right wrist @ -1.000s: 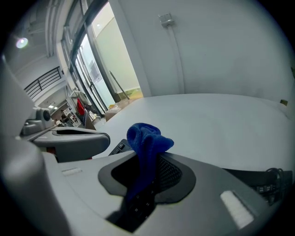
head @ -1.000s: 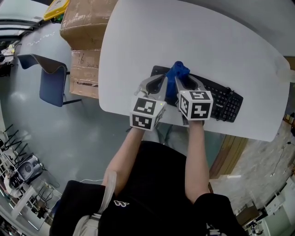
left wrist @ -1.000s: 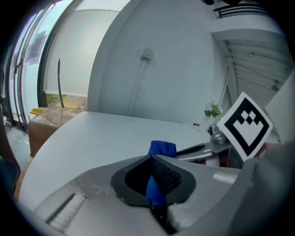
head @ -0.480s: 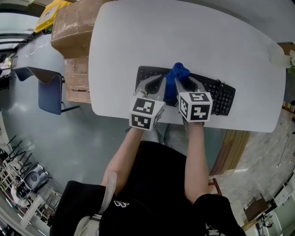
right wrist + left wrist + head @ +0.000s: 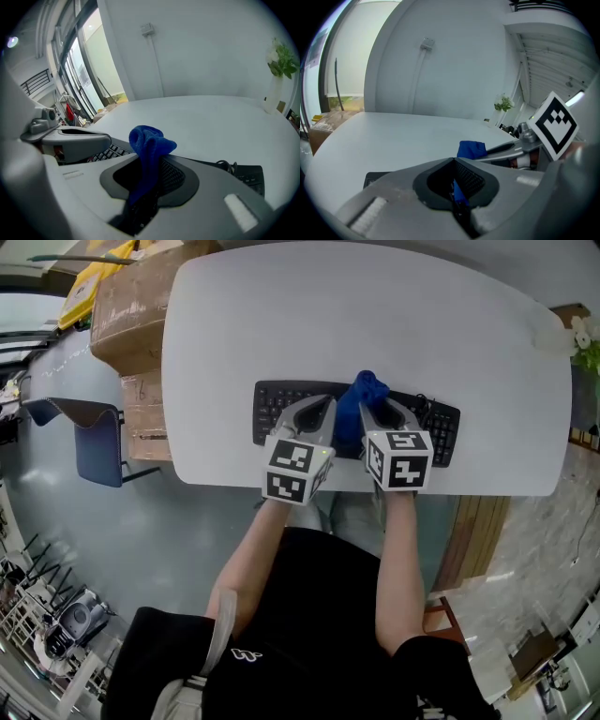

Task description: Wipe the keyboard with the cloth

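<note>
A black keyboard (image 5: pixel 274 407) lies along the near side of the white table (image 5: pixel 375 315). A blue cloth (image 5: pixel 362 394) is bunched over its middle, held up between my two grippers. In the left gripper view my left gripper (image 5: pixel 457 199) is shut with a sliver of the cloth (image 5: pixel 471 149) pinched in its jaws. My right gripper (image 5: pixel 145 197) is shut on the cloth (image 5: pixel 147 140), which bulges out above its jaws. In the head view the left gripper (image 5: pixel 323 404) and right gripper (image 5: pixel 375 407) sit side by side over the keys.
Cardboard boxes (image 5: pixel 127 306) and a blue chair (image 5: pixel 89 432) stand on the floor left of the table. A small plant (image 5: pixel 581 334) sits at the table's far right corner. The keyboard's cable (image 5: pixel 229 166) coils near its right end. The near table edge runs just under the grippers.
Both grippers with the cloth have slid from the keyboard's left end toward its middle. The head view has also swung, so table and keyboard now lie more level.
</note>
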A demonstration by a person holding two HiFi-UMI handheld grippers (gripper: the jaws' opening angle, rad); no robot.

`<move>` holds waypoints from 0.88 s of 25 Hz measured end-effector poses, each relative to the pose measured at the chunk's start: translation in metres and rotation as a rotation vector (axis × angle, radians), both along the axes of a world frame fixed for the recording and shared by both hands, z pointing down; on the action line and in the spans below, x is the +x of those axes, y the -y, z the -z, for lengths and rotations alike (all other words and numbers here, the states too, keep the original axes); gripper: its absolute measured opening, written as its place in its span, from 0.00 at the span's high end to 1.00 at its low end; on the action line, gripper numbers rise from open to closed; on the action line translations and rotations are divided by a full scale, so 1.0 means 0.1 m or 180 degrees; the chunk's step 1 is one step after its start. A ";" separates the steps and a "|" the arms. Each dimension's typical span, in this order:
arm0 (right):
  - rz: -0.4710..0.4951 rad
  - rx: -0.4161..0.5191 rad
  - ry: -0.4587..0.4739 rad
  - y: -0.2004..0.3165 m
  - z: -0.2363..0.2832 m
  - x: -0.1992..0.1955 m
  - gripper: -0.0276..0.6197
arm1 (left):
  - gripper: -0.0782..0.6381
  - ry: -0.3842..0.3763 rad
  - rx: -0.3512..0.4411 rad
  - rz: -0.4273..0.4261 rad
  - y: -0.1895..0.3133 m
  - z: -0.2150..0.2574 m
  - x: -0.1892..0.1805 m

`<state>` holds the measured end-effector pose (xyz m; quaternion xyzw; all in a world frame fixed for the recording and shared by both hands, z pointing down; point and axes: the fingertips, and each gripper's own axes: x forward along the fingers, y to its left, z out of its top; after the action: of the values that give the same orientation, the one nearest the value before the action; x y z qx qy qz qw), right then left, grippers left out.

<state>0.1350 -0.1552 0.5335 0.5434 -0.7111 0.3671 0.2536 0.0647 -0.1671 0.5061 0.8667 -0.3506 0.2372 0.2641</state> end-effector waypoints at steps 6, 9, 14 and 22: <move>-0.0094 0.0003 -0.0049 -0.08 0.02 0.26 0.80 | 0.89 -0.0021 -0.0011 -0.0101 -0.05 0.00 0.25; -0.0114 0.0006 -0.0080 -0.12 0.07 0.42 0.80 | 0.89 -0.0020 -0.0027 -0.0130 -0.09 0.02 0.41; -0.0172 0.0000 -0.0106 -0.21 0.10 0.69 0.80 | 0.89 -0.0031 -0.0042 -0.0209 -0.18 0.05 0.67; -0.0242 0.0029 -0.0127 -0.25 0.17 1.01 0.80 | 0.89 -0.0053 -0.0070 -0.0297 -0.26 -0.01 0.99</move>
<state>0.2361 -0.1303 0.5165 0.5783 -0.6864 0.3624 0.2511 0.1636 -0.1416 0.5068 0.8810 -0.3050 0.2459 0.2651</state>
